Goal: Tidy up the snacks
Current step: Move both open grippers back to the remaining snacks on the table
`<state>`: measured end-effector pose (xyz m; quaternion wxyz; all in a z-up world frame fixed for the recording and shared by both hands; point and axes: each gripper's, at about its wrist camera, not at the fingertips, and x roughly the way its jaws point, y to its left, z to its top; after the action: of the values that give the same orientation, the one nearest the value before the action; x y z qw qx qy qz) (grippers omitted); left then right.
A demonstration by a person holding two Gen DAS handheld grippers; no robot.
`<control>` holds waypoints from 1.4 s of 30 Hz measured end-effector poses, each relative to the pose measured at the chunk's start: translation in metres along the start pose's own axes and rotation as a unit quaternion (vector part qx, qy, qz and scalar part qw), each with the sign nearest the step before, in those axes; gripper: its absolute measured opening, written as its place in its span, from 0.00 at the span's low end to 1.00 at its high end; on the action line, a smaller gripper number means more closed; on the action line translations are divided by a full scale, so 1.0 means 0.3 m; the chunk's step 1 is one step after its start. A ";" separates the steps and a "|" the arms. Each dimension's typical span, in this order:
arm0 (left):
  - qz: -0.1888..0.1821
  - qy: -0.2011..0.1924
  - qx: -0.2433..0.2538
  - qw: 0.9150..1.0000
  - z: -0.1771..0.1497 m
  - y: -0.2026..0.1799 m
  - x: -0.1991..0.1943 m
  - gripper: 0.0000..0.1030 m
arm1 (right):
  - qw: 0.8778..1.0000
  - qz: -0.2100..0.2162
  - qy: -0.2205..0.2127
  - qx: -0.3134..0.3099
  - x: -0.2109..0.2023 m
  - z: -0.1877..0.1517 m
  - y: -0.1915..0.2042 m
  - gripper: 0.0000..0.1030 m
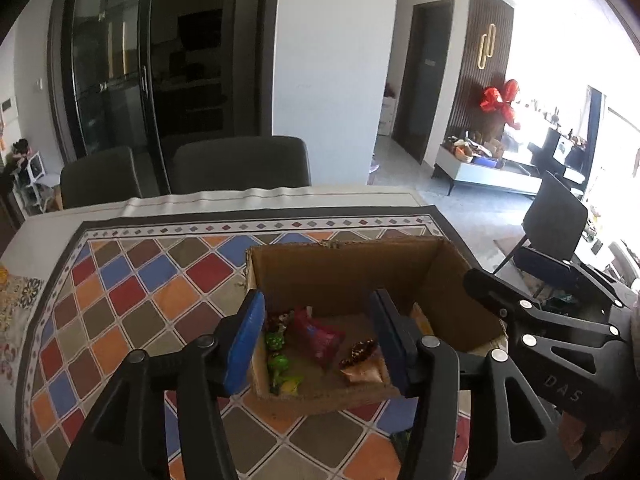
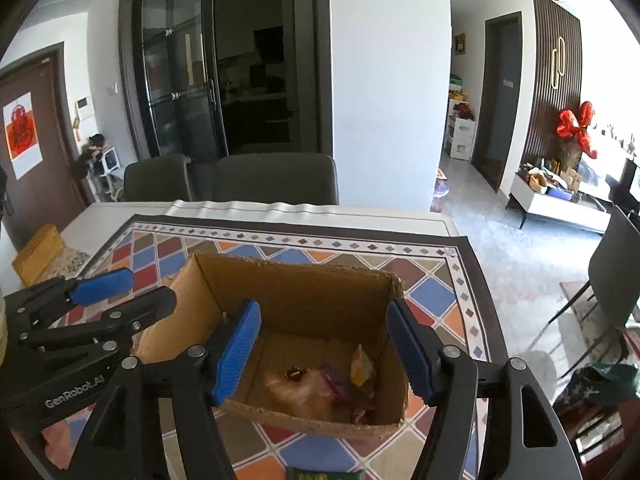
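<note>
Blue-padded fingers of the left claw (image 1: 318, 340) are seen spread apart with nothing between them, poised above the near rim of an open cardboard box (image 1: 352, 276) on the bench (image 1: 60, 216). Inside the box, going left to right, green-wrapped sweets (image 1: 278, 360) are seen against the left wall, a pink packet (image 1: 318, 336) in the middle, and a brown-and-gold wrapped snack (image 1: 360, 360) beside it. Right of that, the right claw (image 2: 326, 354) is likewise held wide apart and unloaded over the same box, where a yellow packet (image 2: 360, 366) is seen upright near the right wall. A patterned mat (image 1: 132, 292) of coloured diamonds is spread under the box, with bare mat left around the box's left and far sides. Two dark chairs (image 1: 240, 164) are pushed in at the bench's far edge. "GenRobot.AI" can be read on the left claw's body in the right wrist view, and "DAS" on the right claw's arm in the left wrist view.
</note>
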<state>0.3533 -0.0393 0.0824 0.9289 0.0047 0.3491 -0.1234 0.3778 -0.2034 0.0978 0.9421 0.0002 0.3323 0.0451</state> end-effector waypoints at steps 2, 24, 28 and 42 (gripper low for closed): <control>-0.001 -0.004 0.006 1.000 -0.015 -0.006 -0.026 0.53 | 1.000 0.002 -0.007 -0.007 -0.026 -0.016 0.003 0.65; -0.020 0.013 0.038 0.999 -0.310 -0.021 -0.169 0.55 | 0.999 0.016 0.034 -0.007 -0.150 -0.278 0.064 0.65; -0.028 0.027 0.026 0.999 -0.377 -0.021 -0.172 0.57 | 0.999 0.019 0.045 -0.006 -0.163 -0.344 0.070 0.65; -0.026 0.076 0.004 0.997 -0.570 -0.078 -0.121 0.74 | 0.996 0.021 0.085 -0.009 -0.152 -0.516 0.027 0.74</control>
<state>0.2109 -0.0375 -0.0216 0.8961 0.0086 0.4182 -0.1486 0.2449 -0.2038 0.0059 0.9091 -0.0047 0.4111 0.0675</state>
